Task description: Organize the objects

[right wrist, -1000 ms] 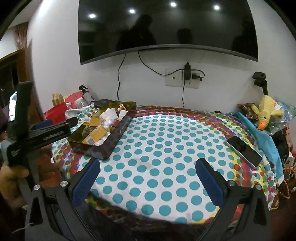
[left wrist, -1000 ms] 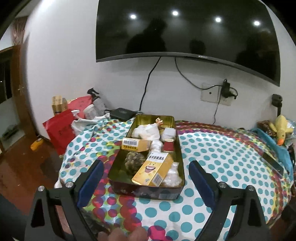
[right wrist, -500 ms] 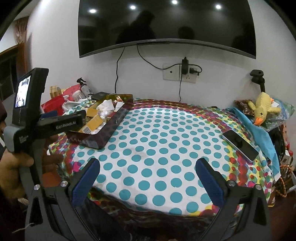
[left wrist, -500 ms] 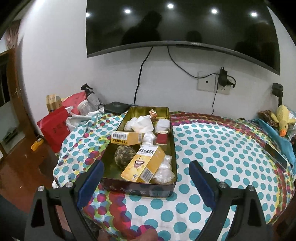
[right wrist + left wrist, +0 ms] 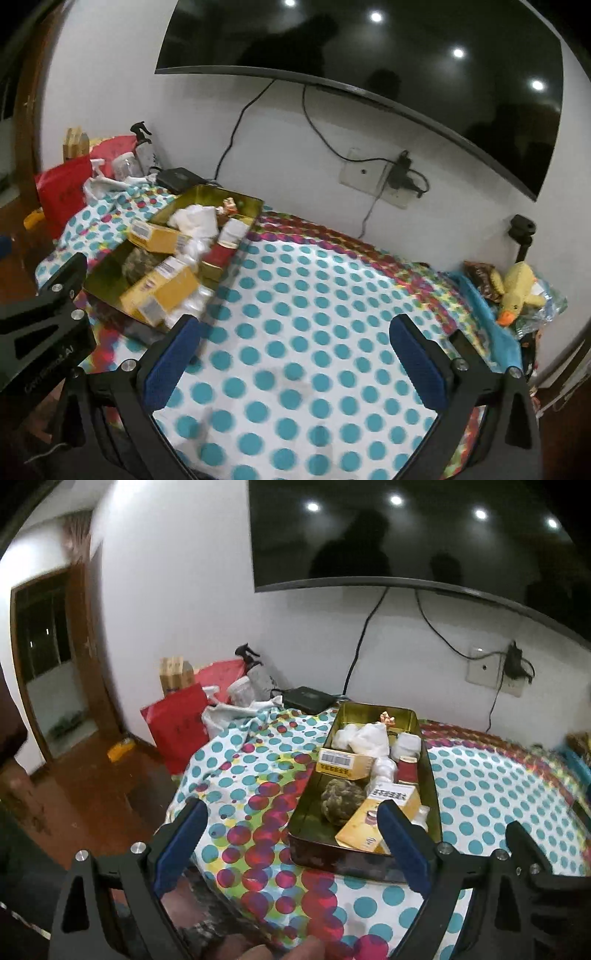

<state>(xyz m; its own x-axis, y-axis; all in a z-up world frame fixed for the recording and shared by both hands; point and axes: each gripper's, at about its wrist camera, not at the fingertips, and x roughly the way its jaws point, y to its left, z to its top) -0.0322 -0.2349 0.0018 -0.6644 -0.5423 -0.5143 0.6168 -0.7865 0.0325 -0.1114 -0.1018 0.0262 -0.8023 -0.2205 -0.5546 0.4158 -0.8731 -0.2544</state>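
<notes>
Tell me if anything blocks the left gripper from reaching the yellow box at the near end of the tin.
Only the tin's near wall: the yellow box leans inside just behind it, so the open left gripper would likely have to come over the rim. Nothing else visible lies between them; the brown ball sits beside the box.

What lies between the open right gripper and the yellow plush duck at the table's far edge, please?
In the right wrist view, only bare dotted tablecloth and a strip of blue cloth separate the right gripper from the plush duck.

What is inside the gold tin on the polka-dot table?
The gold tin holds two yellow boxes, crumpled white tissue, a brownish ball, a red packet and white containers. Anything beneath them is covered.
</notes>
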